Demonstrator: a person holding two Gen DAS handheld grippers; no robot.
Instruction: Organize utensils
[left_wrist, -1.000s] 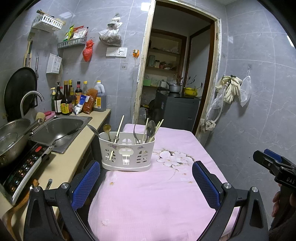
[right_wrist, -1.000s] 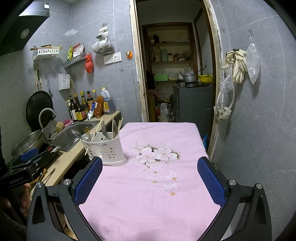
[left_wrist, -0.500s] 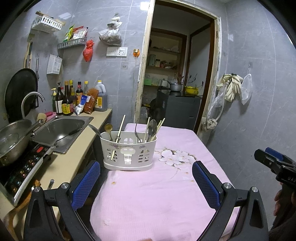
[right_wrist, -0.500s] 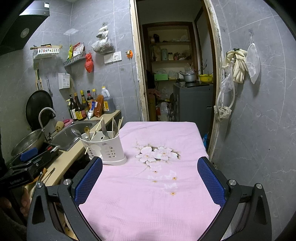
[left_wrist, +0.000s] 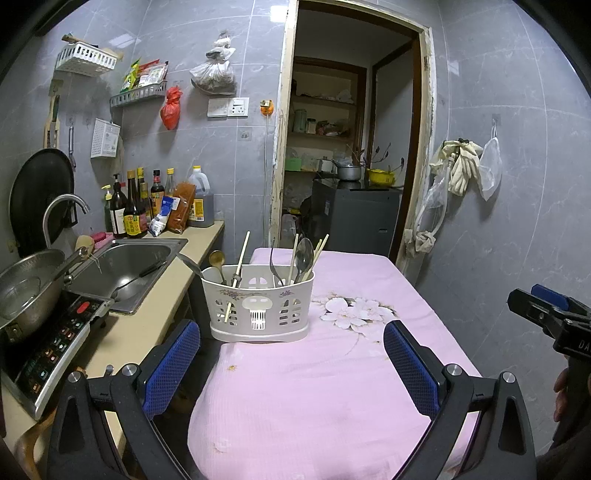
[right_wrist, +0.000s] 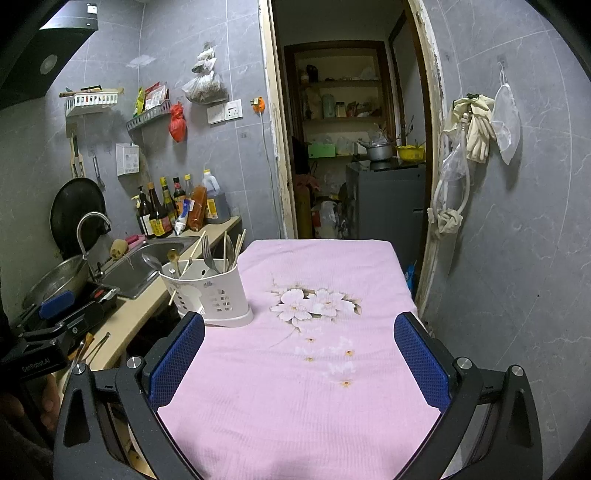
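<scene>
A white slotted utensil caddy (left_wrist: 258, 306) stands at the left edge of the pink-clothed table (left_wrist: 332, 387); it also shows in the right wrist view (right_wrist: 207, 291). It holds spoons (left_wrist: 303, 254), a fork (right_wrist: 208, 254) and chopsticks (left_wrist: 242, 258), all upright or leaning. My left gripper (left_wrist: 291, 365) is open and empty, hovering over the near table in front of the caddy. My right gripper (right_wrist: 299, 354) is open and empty over the table's middle, right of the caddy. Each gripper also shows at the edge of the other's view.
A counter on the left carries a steel sink (left_wrist: 122, 266), a metal bowl (left_wrist: 26, 291) on an induction cooker (left_wrist: 51, 343), and sauce bottles (left_wrist: 140, 206). A doorway (left_wrist: 351, 166) opens behind the table. A grey tiled wall with hanging gloves (left_wrist: 460, 166) stands on the right.
Both grippers have shifted only slightly; the caddy sits a little more central in the left wrist view. Both stay open and empty.
</scene>
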